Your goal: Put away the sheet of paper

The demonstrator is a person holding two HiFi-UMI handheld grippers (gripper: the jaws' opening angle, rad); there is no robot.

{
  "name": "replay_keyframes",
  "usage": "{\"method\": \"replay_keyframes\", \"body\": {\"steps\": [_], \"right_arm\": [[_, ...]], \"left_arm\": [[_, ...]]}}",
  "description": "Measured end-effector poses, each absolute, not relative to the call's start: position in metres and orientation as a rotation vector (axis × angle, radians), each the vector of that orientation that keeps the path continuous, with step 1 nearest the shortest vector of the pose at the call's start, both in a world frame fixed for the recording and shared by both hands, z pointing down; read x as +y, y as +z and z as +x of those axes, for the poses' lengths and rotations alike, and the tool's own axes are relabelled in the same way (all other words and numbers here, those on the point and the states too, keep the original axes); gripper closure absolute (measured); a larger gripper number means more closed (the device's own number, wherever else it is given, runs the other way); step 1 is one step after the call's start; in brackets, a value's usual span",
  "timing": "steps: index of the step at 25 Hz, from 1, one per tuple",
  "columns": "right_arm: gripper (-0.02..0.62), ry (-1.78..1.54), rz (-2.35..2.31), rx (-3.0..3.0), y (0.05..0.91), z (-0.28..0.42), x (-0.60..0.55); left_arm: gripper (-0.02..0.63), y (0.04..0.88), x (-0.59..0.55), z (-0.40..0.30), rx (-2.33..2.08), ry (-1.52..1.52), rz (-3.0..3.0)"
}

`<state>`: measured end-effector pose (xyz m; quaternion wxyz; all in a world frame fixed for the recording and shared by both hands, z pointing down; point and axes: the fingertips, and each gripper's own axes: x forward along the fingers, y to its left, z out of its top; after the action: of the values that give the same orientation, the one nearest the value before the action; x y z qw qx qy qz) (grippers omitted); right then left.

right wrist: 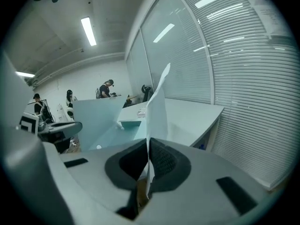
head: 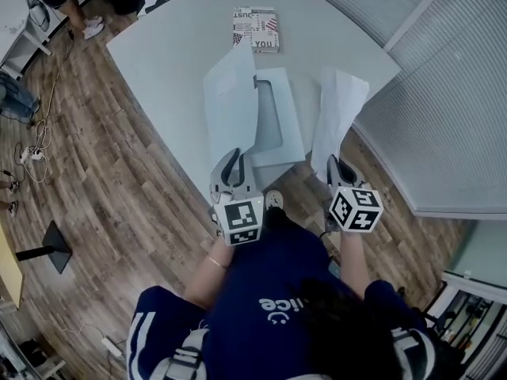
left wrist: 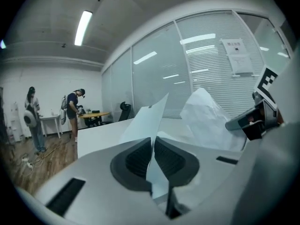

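A pale blue plastic folder [head: 279,125] lies open at the near edge of the white table [head: 174,54]. Its front cover [head: 231,105] stands lifted, and my left gripper [head: 231,160] is shut on the cover's near edge. The left gripper view has the thin cover [left wrist: 146,121] pinched between the dark pads [left wrist: 136,159]. Right of the folder, my right gripper [head: 340,165] is shut on the lower edge of the white sheet of paper [head: 339,109], which rises upright and slightly curled. In the right gripper view the sheet [right wrist: 157,111] stands edge-on from the closed jaws of that gripper [right wrist: 148,165].
A printed book [head: 256,28] lies at the table's far side. A glass wall with blinds [head: 444,93] runs along the right. People [left wrist: 72,109] stand at desks in the far left of the room. Wooden floor [head: 119,172] surrounds the table.
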<state>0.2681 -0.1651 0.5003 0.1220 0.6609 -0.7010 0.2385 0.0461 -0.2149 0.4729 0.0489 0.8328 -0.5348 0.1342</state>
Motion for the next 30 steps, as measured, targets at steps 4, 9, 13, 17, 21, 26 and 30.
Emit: {"method": "replay_keyframes", "body": {"steps": [4,9,13,17,21,26,30], "right_arm": [[0.588,0.639,1.886,-2.108,0.481,0.26,-0.169],[0.588,0.645,1.794,-2.253,0.453,0.232,-0.177],[0.588,0.661,1.689,-2.398,0.429,0.205,-0.184],[0.588,0.69,1.605,-2.51,0.411,0.185,-0.195],[0.588,0.773,1.472,-2.598,0.402,0.16,-0.2],[0.588,0.912,1.257,-2.671,0.404,0.125,-0.211],[0.588,1.008,1.121,-2.709,0.41,0.099,-0.221]], "left_arm": [[0.583,0.466,-0.216,0.012,-1.738,0.28,2.373],[0.595,0.467,-0.215,-0.032,-1.872,0.256,2.242],[0.599,0.471,-0.214,-0.057,-1.918,0.238,2.174],[0.6,0.476,-0.217,-0.075,-1.93,0.198,2.102],[0.6,0.479,-0.215,-0.09,-1.94,0.191,2.06],[0.6,0.485,-0.216,-0.103,-1.943,0.172,2.009],[0.6,0.486,-0.216,-0.113,-1.96,0.169,1.983]]}}
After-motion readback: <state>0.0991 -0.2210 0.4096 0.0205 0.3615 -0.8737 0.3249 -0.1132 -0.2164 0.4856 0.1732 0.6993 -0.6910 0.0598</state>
